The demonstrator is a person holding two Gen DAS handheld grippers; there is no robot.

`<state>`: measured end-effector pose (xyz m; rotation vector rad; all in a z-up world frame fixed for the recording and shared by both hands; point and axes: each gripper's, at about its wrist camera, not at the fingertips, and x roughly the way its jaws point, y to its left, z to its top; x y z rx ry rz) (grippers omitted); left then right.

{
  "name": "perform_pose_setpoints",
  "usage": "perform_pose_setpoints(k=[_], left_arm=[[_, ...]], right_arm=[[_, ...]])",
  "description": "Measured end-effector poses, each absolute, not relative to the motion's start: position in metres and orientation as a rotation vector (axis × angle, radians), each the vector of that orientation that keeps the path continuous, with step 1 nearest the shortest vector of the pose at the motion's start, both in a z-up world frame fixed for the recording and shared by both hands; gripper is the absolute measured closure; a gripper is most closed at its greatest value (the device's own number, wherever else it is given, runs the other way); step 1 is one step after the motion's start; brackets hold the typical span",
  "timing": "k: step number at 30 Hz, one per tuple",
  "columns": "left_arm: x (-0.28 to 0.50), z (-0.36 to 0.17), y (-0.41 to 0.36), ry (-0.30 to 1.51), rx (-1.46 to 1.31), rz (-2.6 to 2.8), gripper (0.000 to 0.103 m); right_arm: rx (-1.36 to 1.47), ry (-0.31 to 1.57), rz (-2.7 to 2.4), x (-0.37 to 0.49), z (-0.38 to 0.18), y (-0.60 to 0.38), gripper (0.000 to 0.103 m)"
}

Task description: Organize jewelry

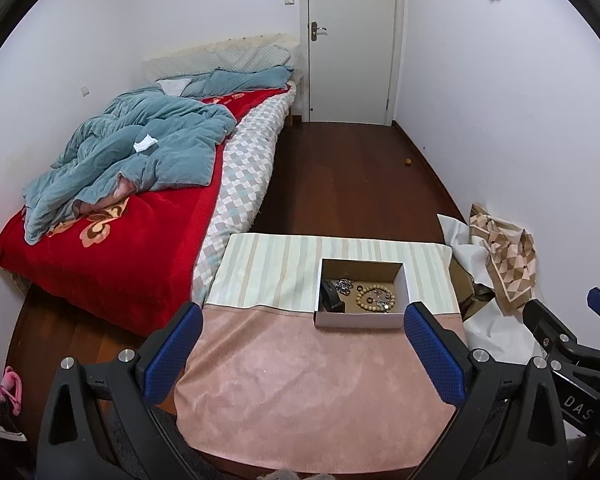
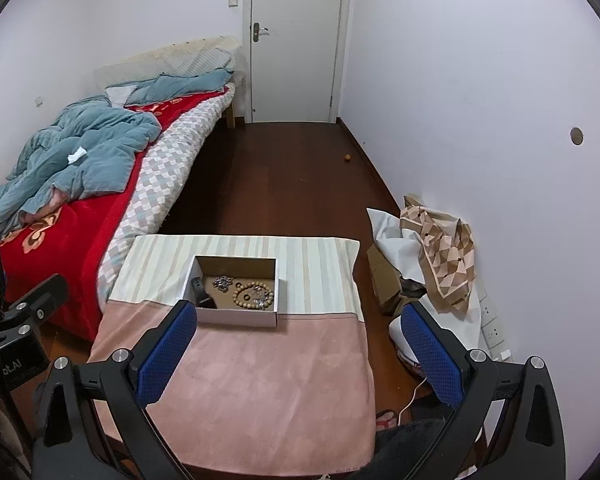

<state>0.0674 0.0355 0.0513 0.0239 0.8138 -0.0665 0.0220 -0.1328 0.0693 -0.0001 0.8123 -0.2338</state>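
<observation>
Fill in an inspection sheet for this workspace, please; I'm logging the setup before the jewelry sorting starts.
Surface: low table draped in a pink and striped cloth, bare near the grippers.
Job's things: open cardboard box holding a wooden bead bracelet, silver chain piece, small dark ring and black watch-like item.
Clutter: nothing seen on the cloth.
Grippers: left gripper and right gripper, jaws wide apart, both empty.
Cables: white cable on the floor, right.
Surroundings: unmade bed, closed door, paper bags by the wall.
</observation>
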Motion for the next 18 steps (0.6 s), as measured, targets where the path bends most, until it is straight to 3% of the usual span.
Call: perform_pose_setpoints(k=[18], left_arm=[[0.121, 0.009, 0.02, 0.958, 0.075, -0.057, 0.0]], right_arm=[[-0.018, 0.944, -0.272, 0.088, 0.02, -0.144, 0.0]])
